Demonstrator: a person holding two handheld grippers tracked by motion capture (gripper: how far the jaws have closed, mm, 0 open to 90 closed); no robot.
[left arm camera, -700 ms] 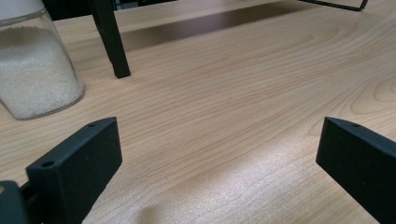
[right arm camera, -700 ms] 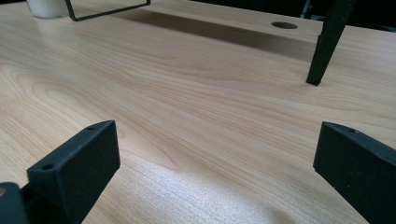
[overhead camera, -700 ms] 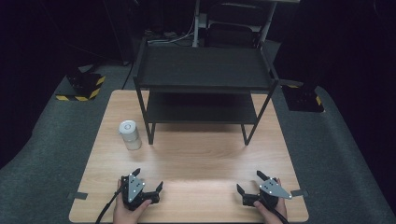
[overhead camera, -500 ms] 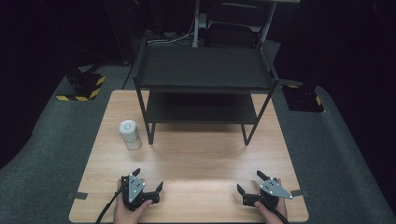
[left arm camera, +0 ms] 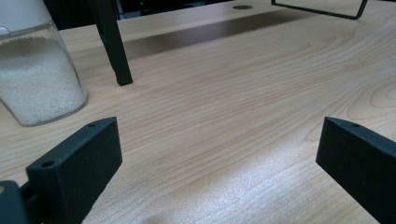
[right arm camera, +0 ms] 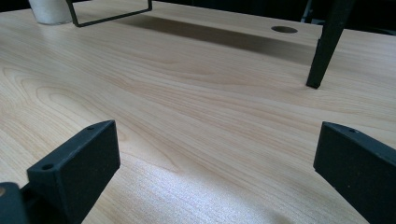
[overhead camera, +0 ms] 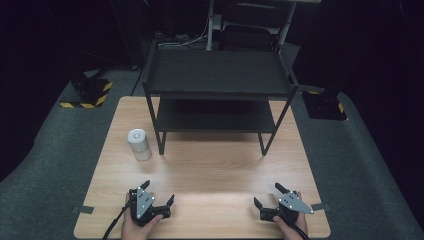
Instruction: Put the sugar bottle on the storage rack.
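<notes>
A: Status? Is anything picked up yet?

B: Nothing is grasped. The left gripper [overhead camera: 155,195] is seen at lower left of the high view, the right gripper [overhead camera: 272,197] at lower right; both are rested on the near edge of the desk [overhead camera: 220,170]. On both, the fingers [left arm camera: 79,158] are spread wide with bare wood between them.

A: Where is the jar located?

B: The jar [overhead camera: 139,144] is stood upright at left of centre in the high view, just beside the front left leg of the black shelf rack [overhead camera: 217,75]. It is well apart from both grippers, nearer the left one. Both rack tiers are seen bare.

A: So progress is judged at zero?

B: Yes, judged as the start: reach, grasp and any placement are all left to do. The left gripper is best placed for it.

A: What is gained from the gripper views?

B: In the left gripper view the jar [left arm camera: 37,70] is shown at upper left as clear-walled and filled with white grains, which is not readable from above. In the right gripper view its base [right arm camera: 49,11] is glimpsed at the top left edge, behind the rack's foot bar [right arm camera: 112,16]. The overall layout is given by the high view alone.
</notes>
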